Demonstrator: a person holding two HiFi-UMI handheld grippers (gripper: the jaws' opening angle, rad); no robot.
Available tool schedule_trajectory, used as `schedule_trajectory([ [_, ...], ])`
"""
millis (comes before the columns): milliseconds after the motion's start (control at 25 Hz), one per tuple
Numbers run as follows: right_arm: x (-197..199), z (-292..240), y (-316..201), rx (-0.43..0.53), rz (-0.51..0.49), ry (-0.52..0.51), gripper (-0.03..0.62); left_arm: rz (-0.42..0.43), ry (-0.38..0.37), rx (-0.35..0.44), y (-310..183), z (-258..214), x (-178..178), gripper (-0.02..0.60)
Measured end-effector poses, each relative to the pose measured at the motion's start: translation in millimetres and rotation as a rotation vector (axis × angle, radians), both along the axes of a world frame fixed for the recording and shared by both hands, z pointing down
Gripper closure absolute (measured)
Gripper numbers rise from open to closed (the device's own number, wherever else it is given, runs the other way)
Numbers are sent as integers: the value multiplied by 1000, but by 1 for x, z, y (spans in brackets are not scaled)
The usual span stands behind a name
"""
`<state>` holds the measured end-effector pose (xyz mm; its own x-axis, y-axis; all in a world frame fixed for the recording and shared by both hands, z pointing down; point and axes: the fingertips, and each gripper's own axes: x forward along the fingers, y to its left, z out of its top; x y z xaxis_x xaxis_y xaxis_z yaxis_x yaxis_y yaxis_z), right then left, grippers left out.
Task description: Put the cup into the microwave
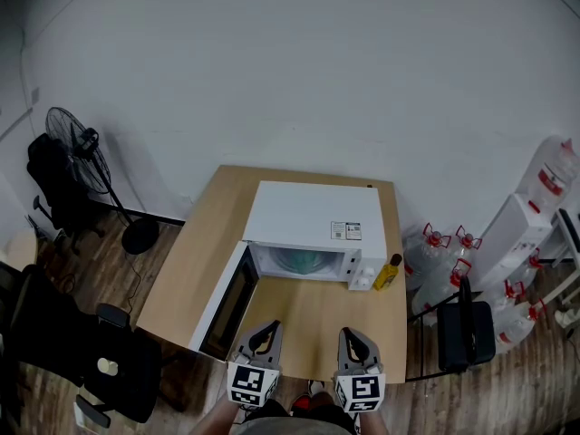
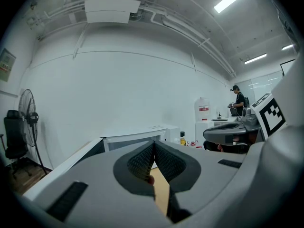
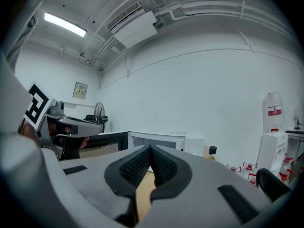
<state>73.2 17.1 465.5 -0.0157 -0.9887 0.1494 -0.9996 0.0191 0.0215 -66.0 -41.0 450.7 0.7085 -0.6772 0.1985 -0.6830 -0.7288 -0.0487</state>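
Starting at the fingers: the left gripper (image 2: 154,146) has its ribbed pads clenched together with nothing between them, and the right gripper (image 3: 151,150) is pinched closed and empty too. Both hover side by side over the near edge of the table (image 1: 308,320), pointing nearly level.

Straight ahead of the fingertips is the microwave (image 1: 313,217). Its door (image 1: 227,299) is swung wide open, ahead and left of the left gripper. Ahead and right of the right gripper, a small yellow bottle (image 1: 389,273) stands just beside the microwave.

I can't see a cup on the table. The only candidate is a teal rounded shape (image 1: 296,260) inside the cavity, and I can't tell if that's the cup or just the turntable.

My guess is the placing is done and the hands are backed off. If so, the next move would be pushing that door closed.
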Motion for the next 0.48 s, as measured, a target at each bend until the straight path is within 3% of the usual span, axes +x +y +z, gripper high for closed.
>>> schedule_trajectory([
  [480,-1,1,-1,-4,-12,-4,577,-1,-9,-6,1,1,2,558],
])
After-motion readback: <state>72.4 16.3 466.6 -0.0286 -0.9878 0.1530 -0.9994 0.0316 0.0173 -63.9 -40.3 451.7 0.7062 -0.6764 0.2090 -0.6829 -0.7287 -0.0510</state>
